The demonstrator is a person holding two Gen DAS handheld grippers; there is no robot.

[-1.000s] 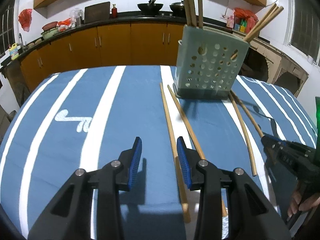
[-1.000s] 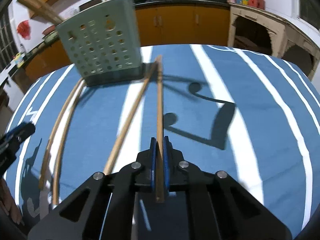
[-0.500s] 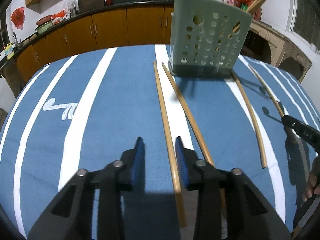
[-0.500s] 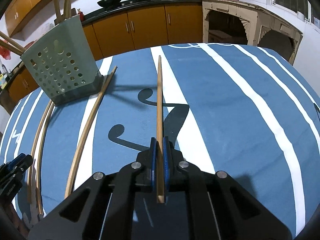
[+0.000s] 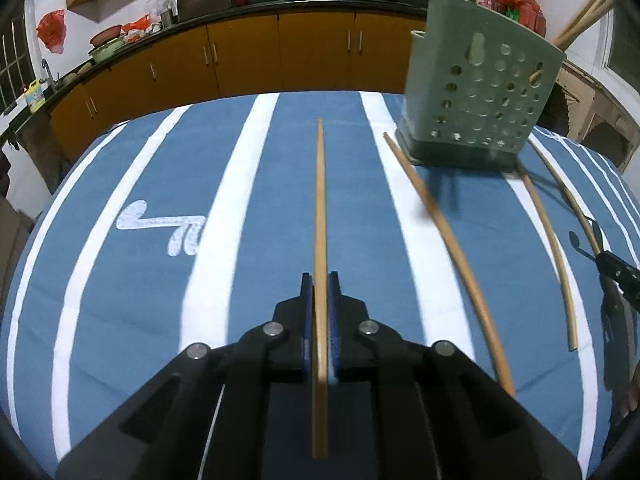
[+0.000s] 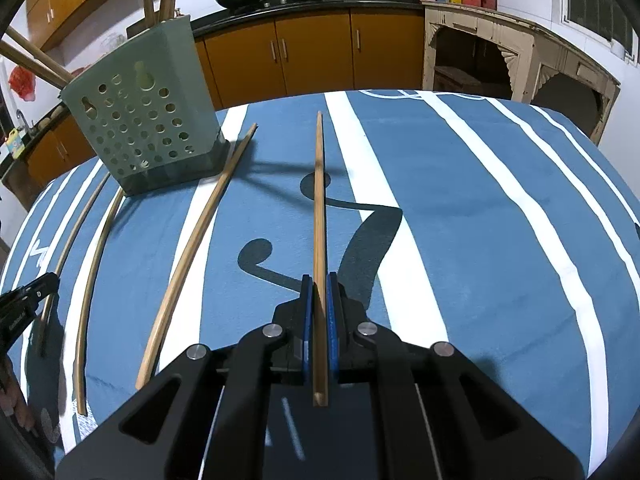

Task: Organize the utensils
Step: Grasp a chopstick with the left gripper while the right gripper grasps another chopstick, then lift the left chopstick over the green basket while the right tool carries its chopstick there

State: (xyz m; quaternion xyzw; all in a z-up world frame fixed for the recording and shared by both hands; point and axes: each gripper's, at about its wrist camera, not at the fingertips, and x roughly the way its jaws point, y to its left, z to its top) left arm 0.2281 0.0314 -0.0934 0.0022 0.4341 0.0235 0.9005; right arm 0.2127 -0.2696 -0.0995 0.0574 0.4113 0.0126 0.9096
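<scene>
My left gripper (image 5: pixel 319 280) is shut on a long wooden chopstick (image 5: pixel 320 200) that points straight ahead over the blue striped cloth. My right gripper (image 6: pixel 319 280) is shut on another wooden chopstick (image 6: pixel 319 200), held above the cloth. The grey-green perforated utensil holder (image 5: pixel 480 96) stands ahead to the right in the left wrist view and to the left in the right wrist view (image 6: pixel 140 120), with several chopsticks standing in it. Loose chopsticks lie on the cloth beside it, one in the left wrist view (image 5: pixel 448 236) and one in the right wrist view (image 6: pixel 196 240).
The table has a blue cloth with white stripes (image 5: pixel 224 220). Orange kitchen cabinets (image 5: pixel 248 56) with a dark counter run behind it. A pale carved cupboard (image 6: pixel 500 64) stands at the back right. The other gripper's tip shows at each view's edge (image 5: pixel 616 268).
My left gripper has closed on a chopstick and swung left, so the holder sits further right. My right gripper has lifted and turned right with its chopstick.
</scene>
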